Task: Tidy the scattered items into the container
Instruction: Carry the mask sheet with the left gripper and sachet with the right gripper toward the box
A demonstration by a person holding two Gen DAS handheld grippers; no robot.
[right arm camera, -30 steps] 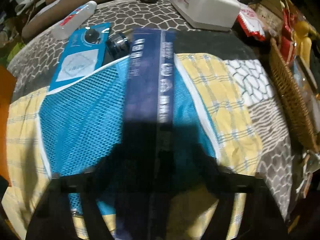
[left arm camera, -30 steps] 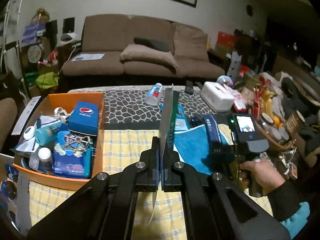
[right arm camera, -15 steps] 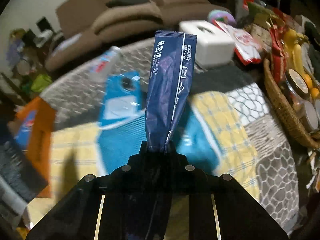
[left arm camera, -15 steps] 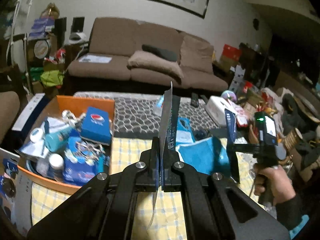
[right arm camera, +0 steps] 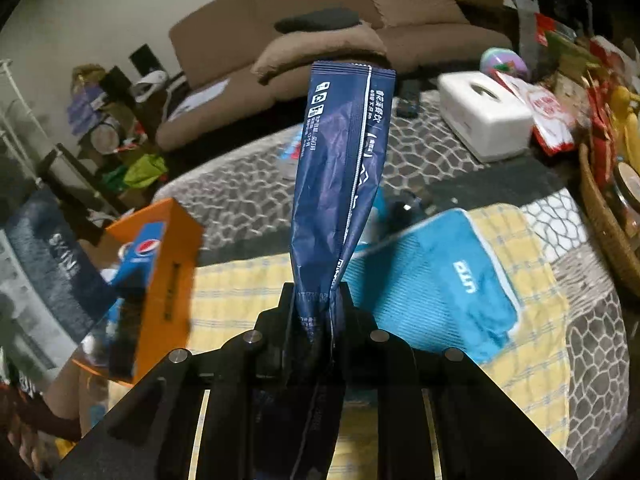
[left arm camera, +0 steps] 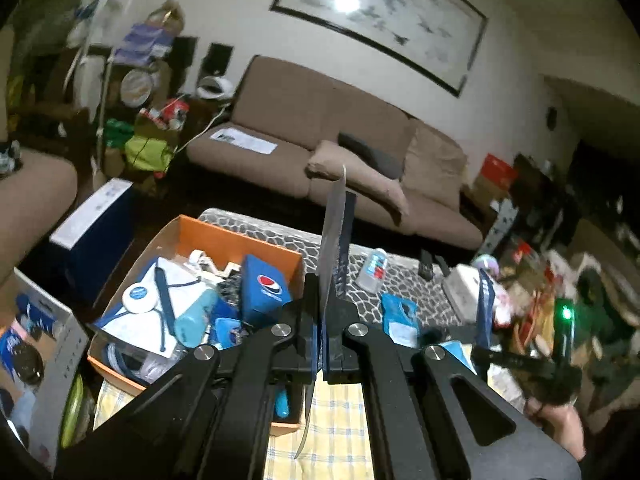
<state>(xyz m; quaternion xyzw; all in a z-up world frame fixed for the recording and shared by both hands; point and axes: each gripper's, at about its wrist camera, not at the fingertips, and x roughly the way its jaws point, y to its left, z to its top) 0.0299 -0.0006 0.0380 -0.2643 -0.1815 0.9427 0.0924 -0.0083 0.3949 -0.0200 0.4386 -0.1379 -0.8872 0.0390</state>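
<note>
My left gripper (left arm camera: 320, 312) is shut on a thin flat packet (left arm camera: 335, 232), seen edge-on, held upright above the table beside the orange box (left arm camera: 224, 240). The box holds a Pepsi carton (left arm camera: 266, 290), a white mask and several other items. My right gripper (right arm camera: 316, 300) is shut on a long dark blue sachet (right arm camera: 344, 152), held upright above the yellow checked cloth (right arm camera: 240, 288). The right gripper and its sachet (left arm camera: 485, 308) also show at the right of the left wrist view. The orange box (right arm camera: 172, 264) lies to its left.
A blue mesh pouch (right arm camera: 436, 280), a small blue packet (left arm camera: 396, 316) and a plastic bottle (left arm camera: 372, 270) lie on the table. A white tissue box (right arm camera: 484, 116) and a wicker basket (right arm camera: 608, 224) stand at the right. A brown sofa (left arm camera: 340, 144) is behind.
My right gripper has lifted the blue sachet off the mesh pouch and carried it left toward the orange box. My left gripper has risen and moved left, still holding its packet.
</note>
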